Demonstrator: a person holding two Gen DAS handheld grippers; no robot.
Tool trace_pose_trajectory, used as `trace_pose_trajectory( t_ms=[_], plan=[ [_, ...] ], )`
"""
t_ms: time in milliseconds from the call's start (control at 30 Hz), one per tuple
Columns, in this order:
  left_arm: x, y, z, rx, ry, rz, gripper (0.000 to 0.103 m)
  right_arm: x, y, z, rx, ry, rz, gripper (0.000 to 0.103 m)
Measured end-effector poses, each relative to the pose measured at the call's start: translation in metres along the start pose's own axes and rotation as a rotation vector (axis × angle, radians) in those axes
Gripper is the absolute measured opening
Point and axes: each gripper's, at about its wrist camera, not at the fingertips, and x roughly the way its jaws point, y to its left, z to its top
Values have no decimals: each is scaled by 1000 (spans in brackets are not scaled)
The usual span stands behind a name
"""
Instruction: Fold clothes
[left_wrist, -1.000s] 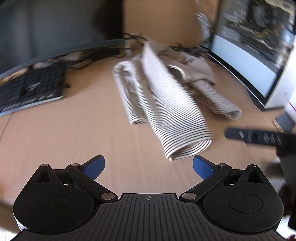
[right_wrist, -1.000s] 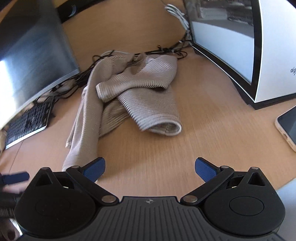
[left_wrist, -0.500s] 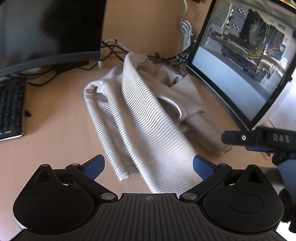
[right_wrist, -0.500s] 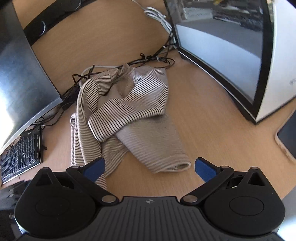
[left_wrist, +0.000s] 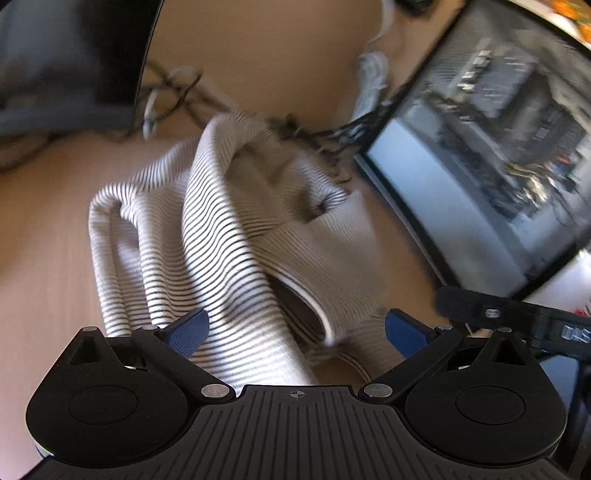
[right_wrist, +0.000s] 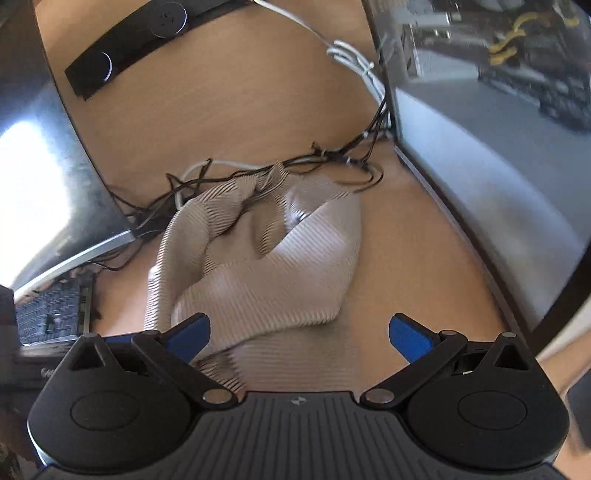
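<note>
On my left wrist camera, the left gripper (left_wrist: 295, 332) hangs with its jaws spread wide and holding nothing, right over the crumpled striped sweater (left_wrist: 229, 236) on the wooden desk (left_wrist: 44, 258). Beside it, the right gripper (left_wrist: 517, 321) pokes in.

On my right wrist camera, the right gripper (right_wrist: 299, 332) is also wide open and unloaded, the sweater (right_wrist: 266, 266) bunched between the monitor (right_wrist: 44, 192) and computer case (right_wrist: 498, 166), near tangled cables (right_wrist: 332, 158).

Bare wooden tabletop (left_wrist: 44, 258) lies open at the left of the frame, beside the crumpled striped knit garment (left_wrist: 229, 236). A glass-sided computer case (right_wrist: 498, 177) walls the right; tangled black cables (right_wrist: 258, 173) and a dark monitor (right_wrist: 44, 177) crowd the top and left.
</note>
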Motion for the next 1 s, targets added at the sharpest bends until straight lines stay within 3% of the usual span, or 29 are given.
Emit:
trace_pose_trajectory(
  t_ms=[133,233,400,467,733,833,900,1000],
  plan=[
    [18,7,-4,-5,34,14,103,19,-8,15,-68,36,93,103],
    [15,12,-9,-28,4,-8,103,40,-4,27,-100,58,139,103],
    [4,24,-17,-90,-21,-59,103,80,-9,41,128,160,436,103],
    [-8,32,-24,-127,-19,-85,103,96,-8,37,194,231,515,103],
    [-49,44,-51,-190,53,-109,103,83,-4,-5,166,349,546,103],
    [-59,32,-61,-135,94,-40,103,69,-6,-25,190,397,576,103],
    [-67,17,-63,-36,88,56,103,60,-4,-38,193,416,580,103],
    [-72,-2,-63,135,-13,236,103,47,0,-51,198,394,558,103]
  ],
)
